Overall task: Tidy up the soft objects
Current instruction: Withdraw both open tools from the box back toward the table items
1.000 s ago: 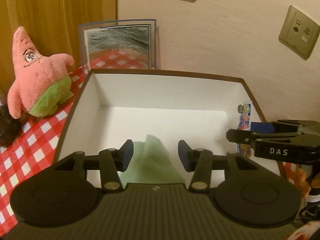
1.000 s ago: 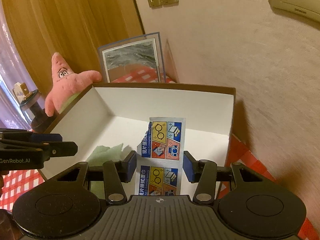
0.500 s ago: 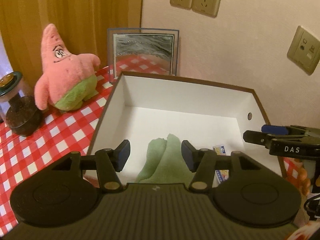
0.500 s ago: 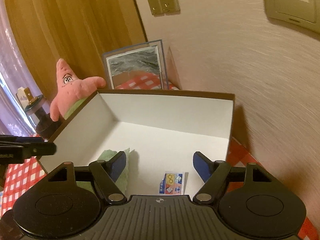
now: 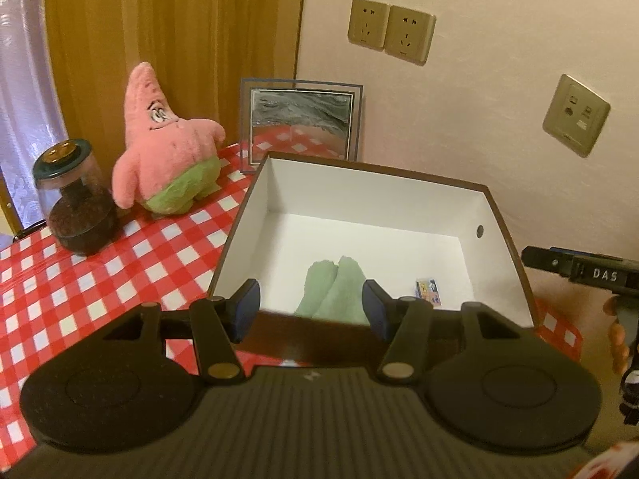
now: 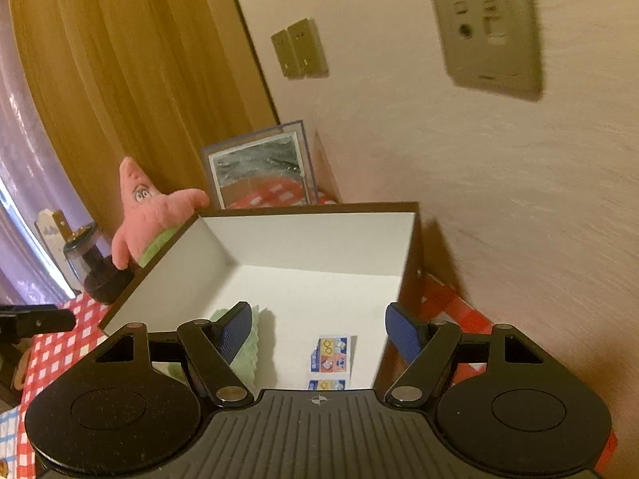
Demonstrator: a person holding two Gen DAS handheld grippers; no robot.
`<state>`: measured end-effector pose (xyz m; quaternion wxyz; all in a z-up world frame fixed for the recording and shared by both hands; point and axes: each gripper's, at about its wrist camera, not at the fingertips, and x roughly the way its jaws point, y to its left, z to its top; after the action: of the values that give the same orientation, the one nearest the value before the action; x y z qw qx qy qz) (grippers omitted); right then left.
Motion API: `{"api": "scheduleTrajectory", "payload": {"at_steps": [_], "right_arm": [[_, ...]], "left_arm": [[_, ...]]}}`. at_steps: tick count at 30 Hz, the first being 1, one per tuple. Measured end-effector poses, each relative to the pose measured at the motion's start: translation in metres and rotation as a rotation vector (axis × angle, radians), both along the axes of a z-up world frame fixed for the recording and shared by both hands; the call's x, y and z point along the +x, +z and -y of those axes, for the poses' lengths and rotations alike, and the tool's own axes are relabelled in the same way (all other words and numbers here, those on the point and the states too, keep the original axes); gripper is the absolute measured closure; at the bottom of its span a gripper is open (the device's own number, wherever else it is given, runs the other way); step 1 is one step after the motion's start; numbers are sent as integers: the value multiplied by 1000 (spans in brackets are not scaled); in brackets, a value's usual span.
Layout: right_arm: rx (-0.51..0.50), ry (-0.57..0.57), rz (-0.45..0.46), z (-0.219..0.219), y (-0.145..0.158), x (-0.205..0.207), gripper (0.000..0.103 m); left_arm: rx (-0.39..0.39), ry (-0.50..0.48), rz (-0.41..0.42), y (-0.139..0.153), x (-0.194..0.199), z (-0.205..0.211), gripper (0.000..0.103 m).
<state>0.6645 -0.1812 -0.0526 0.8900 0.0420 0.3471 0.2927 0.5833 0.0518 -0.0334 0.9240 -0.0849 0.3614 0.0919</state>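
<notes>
A brown box with a white inside [image 5: 495, 207] [image 6: 319, 209] stands on the red checked tablecloth [image 5: 92, 279]. In it lie a green cloth [image 5: 335, 287] [image 6: 243, 355] and a small colourful wipe packet [image 5: 428, 290] [image 6: 331, 355]. A pink star plush toy [image 5: 163, 147] [image 6: 151, 207] stands left of the box. My left gripper [image 5: 311, 309] is open and empty above the box's near edge. My right gripper [image 6: 317, 329] is open and empty above the box's near right part; it also shows in the left wrist view [image 5: 579, 271].
A framed picture [image 5: 301, 123] [image 6: 259, 167] leans on the wall behind the box. A dark jar with a lid [image 5: 74, 199] [image 6: 96, 267] stands left of the plush. Wall sockets [image 5: 391, 32] are on the wall above.
My right gripper opened and let the wipe packet drop into the box. Both grippers have drawn back and up from the box.
</notes>
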Motion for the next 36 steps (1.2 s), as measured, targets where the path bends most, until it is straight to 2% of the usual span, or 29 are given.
{"api": "scheduleTrajectory", "payload": {"at_steps": [11, 22, 31, 36], "right_arm": [[39, -42, -4, 33, 15, -52, 29], [16, -65, -19, 45, 20, -110, 29], [-15, -32, -40, 37, 15, -150, 29], [-34, 29, -65, 20, 7, -172, 29]], "left_arm": [[11, -2, 20, 11, -70, 9, 49], [16, 16, 21, 14, -132, 3, 49], [22, 52, 1, 11, -170, -13, 49], [25, 68, -12, 7, -189, -22, 49]]}}
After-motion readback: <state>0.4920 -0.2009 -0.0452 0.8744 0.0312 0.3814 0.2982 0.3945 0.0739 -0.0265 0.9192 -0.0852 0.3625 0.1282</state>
